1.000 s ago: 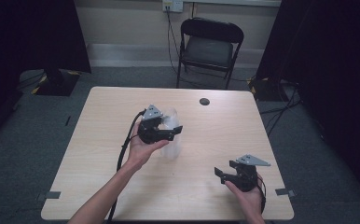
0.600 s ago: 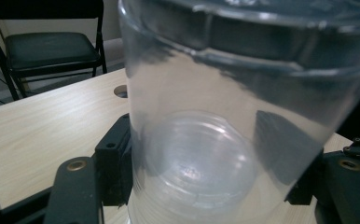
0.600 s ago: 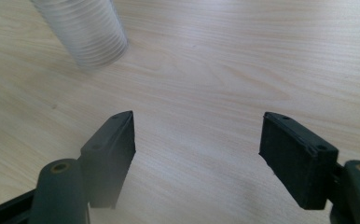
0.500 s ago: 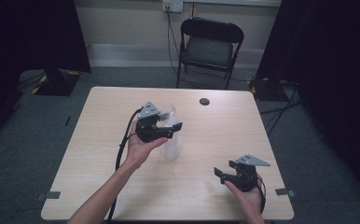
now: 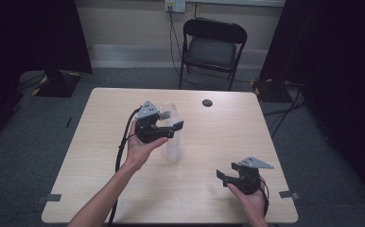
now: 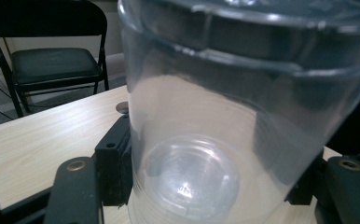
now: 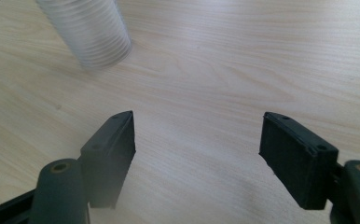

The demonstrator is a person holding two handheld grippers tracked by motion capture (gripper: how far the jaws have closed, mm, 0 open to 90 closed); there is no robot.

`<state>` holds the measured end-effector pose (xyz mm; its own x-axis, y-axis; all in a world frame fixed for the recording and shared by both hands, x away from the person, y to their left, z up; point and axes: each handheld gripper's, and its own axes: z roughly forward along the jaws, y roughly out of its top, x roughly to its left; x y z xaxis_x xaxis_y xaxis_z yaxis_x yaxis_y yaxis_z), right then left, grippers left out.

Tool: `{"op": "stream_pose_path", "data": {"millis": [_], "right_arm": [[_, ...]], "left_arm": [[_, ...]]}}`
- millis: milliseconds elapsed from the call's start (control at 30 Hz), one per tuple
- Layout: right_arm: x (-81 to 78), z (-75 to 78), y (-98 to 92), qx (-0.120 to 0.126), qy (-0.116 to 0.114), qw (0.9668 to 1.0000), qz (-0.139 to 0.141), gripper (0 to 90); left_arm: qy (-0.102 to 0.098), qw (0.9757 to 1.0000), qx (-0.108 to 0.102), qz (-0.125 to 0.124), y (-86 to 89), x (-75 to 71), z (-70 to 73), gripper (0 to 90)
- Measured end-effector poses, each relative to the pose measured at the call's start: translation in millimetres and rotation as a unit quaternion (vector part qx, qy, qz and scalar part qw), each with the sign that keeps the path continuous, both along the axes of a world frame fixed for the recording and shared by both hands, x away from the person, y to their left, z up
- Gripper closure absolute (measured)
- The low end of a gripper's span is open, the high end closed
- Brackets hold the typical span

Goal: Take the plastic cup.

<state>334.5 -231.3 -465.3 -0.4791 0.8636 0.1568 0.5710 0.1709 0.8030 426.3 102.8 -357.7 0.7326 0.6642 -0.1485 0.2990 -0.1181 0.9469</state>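
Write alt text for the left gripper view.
A clear plastic cup sits clamped between the left gripper's two black jaws, seen from the side. Behind it lie a light wooden table and a black folding chair.

A light wooden table (image 5: 100,156) stands on grey carpet (image 5: 39,142), and a small dark round disc (image 5: 207,102) lies near its far edge. Beyond that edge a black folding chair (image 5: 213,49) faces the table, with cables hanging down the pale wall (image 5: 124,23) behind it from a wall socket (image 5: 175,5). Black curtains (image 5: 29,33) close off both sides, and short strips of tape (image 5: 53,197) mark the floor by the near corners
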Motion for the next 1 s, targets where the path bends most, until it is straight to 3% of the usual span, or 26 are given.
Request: {"op": "stream_pose_path", "data": {"millis": [67, 333, 633, 1000], "right_arm": [[0.2, -0.1, -0.4, 0.001, -0.001, 1.0000, 0.000, 26.3], [1.2, -0.1, -0.3, 0.001, -0.001, 1.0000, 0.000, 26.3], [-0.4, 1.6, 0.4, 0.001, -0.005, 1.0000, 0.001, 26.6], [-1.8, 3.6, 0.7, 0.000, -0.012, 0.9999, 0.004, 27.2]], "left_arm": [[0.003, 1.0000, 0.005, -0.002, -0.9, 0.6, 0.5, 34.3], [-0.009, 0.9999, -0.011, -0.007, 5.9, -4.7, 13.9, 34.4], [0.008, 0.9996, -0.025, -0.005, 21.2, -13.1, 14.6, 35.7], [0.023, 0.9996, -0.013, -0.013, 31.1, -24.4, 12.2, 35.4]]}}
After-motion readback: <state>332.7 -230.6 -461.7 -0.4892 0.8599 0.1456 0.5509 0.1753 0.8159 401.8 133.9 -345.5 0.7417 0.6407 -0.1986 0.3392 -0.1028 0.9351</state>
